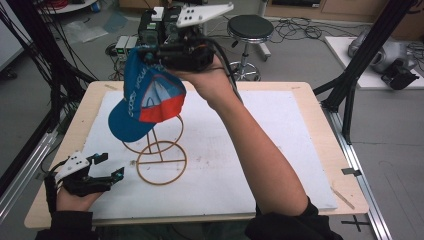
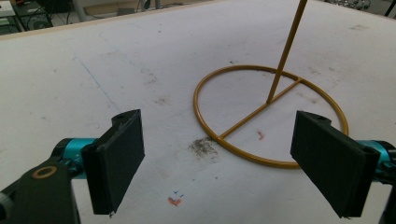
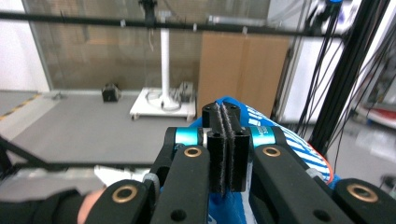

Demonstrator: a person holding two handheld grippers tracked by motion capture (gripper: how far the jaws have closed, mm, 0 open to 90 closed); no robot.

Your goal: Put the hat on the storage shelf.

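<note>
Overhead, right gripper (image 1: 150, 52) pinches cap (image 1: 147, 100) above stand (image 1: 161, 162).

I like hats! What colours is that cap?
The cap is blue with a white and red panel; high view shows it best.

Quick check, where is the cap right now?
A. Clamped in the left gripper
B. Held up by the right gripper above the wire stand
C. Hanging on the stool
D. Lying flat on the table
B: the right gripper is shut on the cap, which hangs above the wire stand, while the left gripper is open and holds nothing.
</note>
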